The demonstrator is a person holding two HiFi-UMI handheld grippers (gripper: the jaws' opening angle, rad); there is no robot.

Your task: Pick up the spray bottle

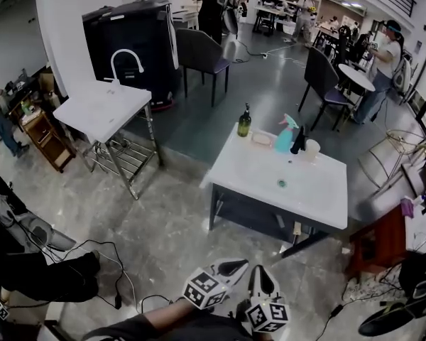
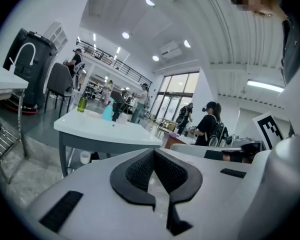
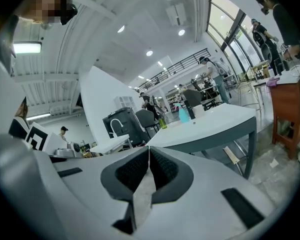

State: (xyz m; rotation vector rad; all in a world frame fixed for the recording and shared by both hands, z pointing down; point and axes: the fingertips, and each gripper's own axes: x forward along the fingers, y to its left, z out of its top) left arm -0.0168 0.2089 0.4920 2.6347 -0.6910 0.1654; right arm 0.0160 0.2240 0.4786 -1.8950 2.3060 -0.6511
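- Left gripper (image 1: 233, 266) low at the bottom of the head view, jaws pressed together tip to tip, nothing between the pads; same closed, empty state plain in the left gripper view (image 2: 153, 152)
- Right gripper (image 1: 261, 274) just beside it, likewise closed with nothing held, pads meeting along a thin seam in the right gripper view (image 3: 148, 150)
- Both side by side, pointed across the grey floor toward the white table (image 1: 319, 197) and well apart from it
- Spray bottle (image 1: 285, 136), pale blue, upright near the far edge of that table, touched by neither gripper; small and distant in the left gripper view (image 2: 108, 112) and in the right gripper view (image 3: 183, 115)
- Black bottle (image 1: 298, 141) just right of the spray bottle, touching or only close, impossible to tell which; white cup (image 1: 312, 149) next along
- Green bottle (image 1: 244, 122) upright at the far left corner of the table, with a pale flat dish (image 1: 261, 138) between it and the spray bottle
- Small round drain (image 1: 282, 183) near the middle of the tabletop
- Second white table (image 1: 92, 112) with a curved white tap (image 1: 126, 57) off to the left, in front of a black cabinet (image 1: 131, 34)
- Grey chair (image 1: 199, 52) beyond that cabinet, and a standing person (image 1: 385, 55) far back on the right
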